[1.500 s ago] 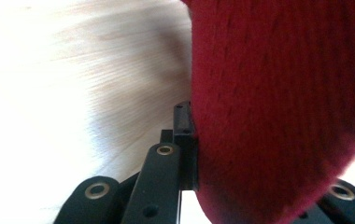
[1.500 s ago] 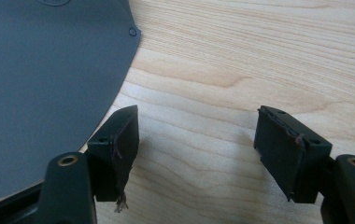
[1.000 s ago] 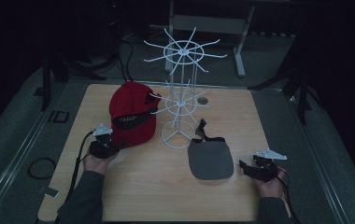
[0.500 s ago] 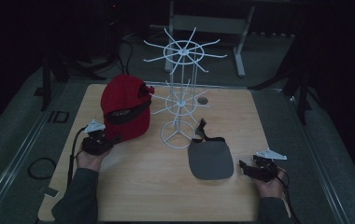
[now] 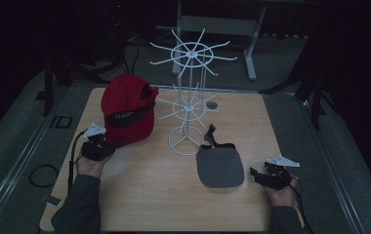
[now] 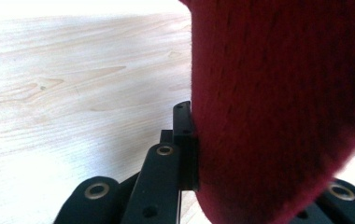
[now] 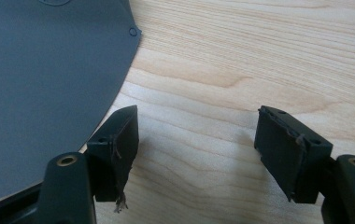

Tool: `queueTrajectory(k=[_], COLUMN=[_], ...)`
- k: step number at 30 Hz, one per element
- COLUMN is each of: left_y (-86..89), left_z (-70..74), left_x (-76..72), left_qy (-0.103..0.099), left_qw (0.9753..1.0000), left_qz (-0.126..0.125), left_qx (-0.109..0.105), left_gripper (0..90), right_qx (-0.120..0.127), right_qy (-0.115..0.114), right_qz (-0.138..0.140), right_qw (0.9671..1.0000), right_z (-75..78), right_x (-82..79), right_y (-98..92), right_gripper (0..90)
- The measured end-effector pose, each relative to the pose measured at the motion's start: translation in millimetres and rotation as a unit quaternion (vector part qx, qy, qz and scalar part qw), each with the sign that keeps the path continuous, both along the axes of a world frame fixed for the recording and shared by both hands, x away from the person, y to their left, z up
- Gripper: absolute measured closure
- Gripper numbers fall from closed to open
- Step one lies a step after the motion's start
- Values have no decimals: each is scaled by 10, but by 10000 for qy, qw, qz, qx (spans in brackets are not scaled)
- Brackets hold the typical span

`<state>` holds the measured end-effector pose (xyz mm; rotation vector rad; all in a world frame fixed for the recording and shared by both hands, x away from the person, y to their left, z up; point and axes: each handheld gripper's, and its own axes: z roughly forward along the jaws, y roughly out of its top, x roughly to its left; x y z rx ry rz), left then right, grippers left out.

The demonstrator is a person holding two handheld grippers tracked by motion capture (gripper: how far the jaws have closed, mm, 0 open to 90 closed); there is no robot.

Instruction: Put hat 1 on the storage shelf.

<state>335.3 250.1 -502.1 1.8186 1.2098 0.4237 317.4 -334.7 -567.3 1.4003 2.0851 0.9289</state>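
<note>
A red cap (image 5: 127, 109) stands tilted up at the left of the wooden table (image 5: 139, 195). My left gripper (image 5: 106, 145) is shut on its lower edge. In the left gripper view the red cap (image 6: 278, 107) covers the right side, and one black jaw presses against the fabric at my left gripper (image 6: 195, 140); the other jaw is hidden behind the cap. A grey cap (image 5: 220, 166) lies flat at the right of centre. My right gripper (image 5: 257, 176) rests just right of it, open. In the right gripper view the right gripper (image 7: 196, 149) is wide apart over bare wood, with the grey cap (image 7: 49, 70) to its left.
A white wire rack (image 5: 188, 97) with two rings of spokes stands on a round base at the table's centre, close to the right of the red cap. A dark strap (image 5: 212, 139) trails from the grey cap toward the rack's base. A cable loop (image 5: 41, 175) lies off the table's left edge.
My left gripper has moved a little to the left with the red cap, and the cap has tipped more upright. The right gripper and the grey cap have not moved.
</note>
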Motion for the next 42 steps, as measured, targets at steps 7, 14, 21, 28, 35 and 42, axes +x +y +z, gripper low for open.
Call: queueTrajectory(k=[7, 14, 21, 28, 35, 42], left_y=[-7, 2, 22, 37, 53, 62], left_z=[58, 116, 220, 299, 378, 440], left_x=[-6, -1, 5, 9, 7, 5], left_qy=[-51, -107, -217, -304, -371, -415], left_qw=[10000, 9999, 9998, 9995, 9993, 9991], left_qz=[-38, -9, -16, 4, -9, -12], left_qx=[5, -13, -22, -29, -13, 74], left_gripper=[857, 857, 857, 857, 856, 857], right_qx=[0, 1, 2, 2, 2, 2], right_qy=[1, 1, 1, 2, 3, 2], right_qz=[-1, 2, 1, 2, 1, 2], right_qw=[10000, 10000, 10000, 10000, 10000, 10000], right_z=[0, 0, 0, 0, 0, 0], right_x=[0, 0, 0, 0, 0, 0], right_y=[0, 0, 0, 0, 0, 0], right_gripper=[305, 304, 304, 304, 303, 304])
